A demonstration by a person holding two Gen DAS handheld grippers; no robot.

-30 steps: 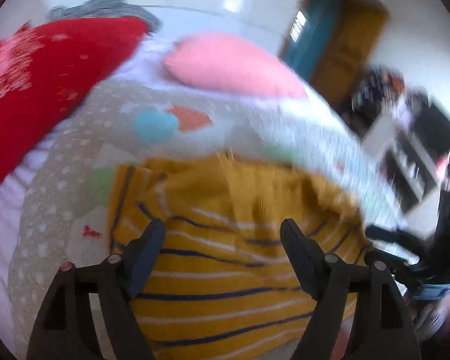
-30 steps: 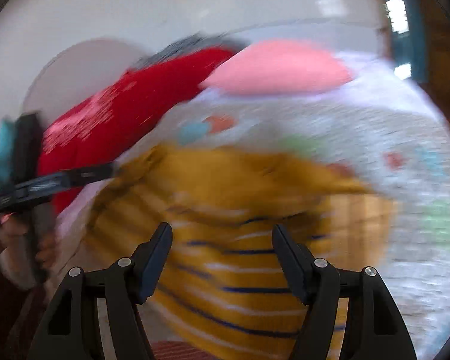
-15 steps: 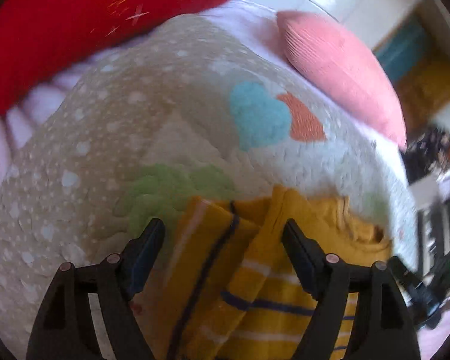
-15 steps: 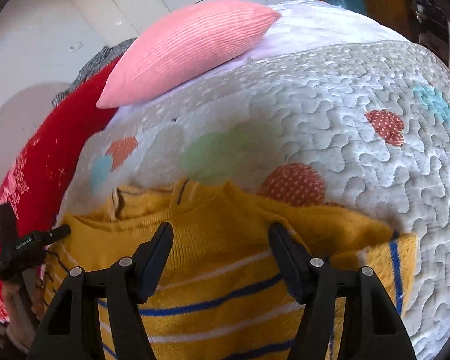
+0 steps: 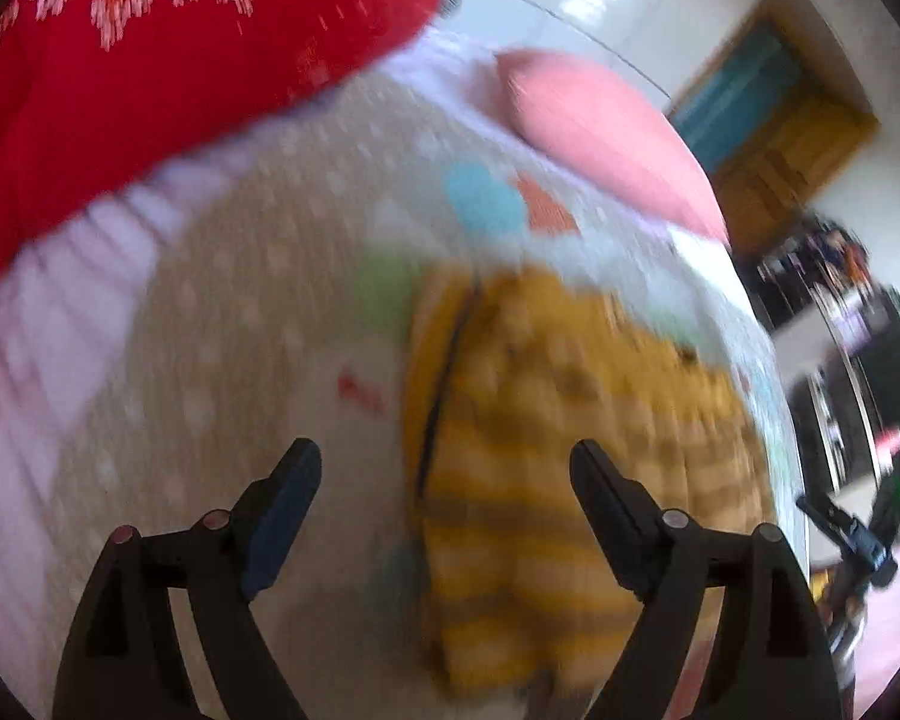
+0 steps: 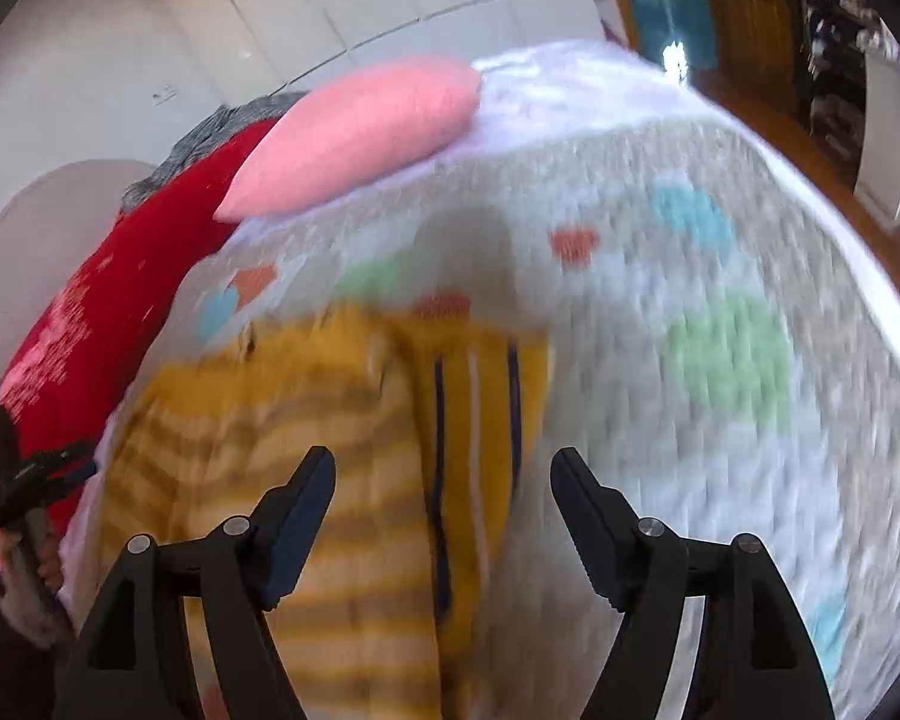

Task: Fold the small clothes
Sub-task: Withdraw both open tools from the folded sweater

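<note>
**Striped sweater lies on the quilt, both grippers spread and empty**

A small yellow sweater point(image 5: 546, 432) with dark blue and pale stripes lies on a quilted bedspread point(image 5: 222, 324) dotted with pastel patches. Both views are blurred, so fine detail of the knit is hard to read. In the right wrist view the sweater point(image 6: 306, 432) shows a sleeve or side panel point(image 6: 477, 420) turned in along its right edge, its stripes running lengthwise while the body's stripes run across.

The left gripper point(image 5: 444, 468) hangs above the sweater's left edge with its jaws wide apart and nothing between them; one finger sits over bare quilt, the other over the striped knit. The right gripper point(image 6: 441, 474) is likewise spread wide and empty, poised over the turned-in panel at the garment's right side (whether either touches the fabric cannot be told).

Each gripper shows in the other's camera: the right one at the far right edge of the left view point(image 5: 852, 540), the left one at the far left edge of the right view point(image 6: 27, 474).

Beyond the sweater, a pink pillow point(image 6: 354, 138) rests at the head of the bed, beside a red cushion point(image 5: 150, 60) with a pale pattern. A teal door point(image 5: 732, 90) stands in the background.
</note>
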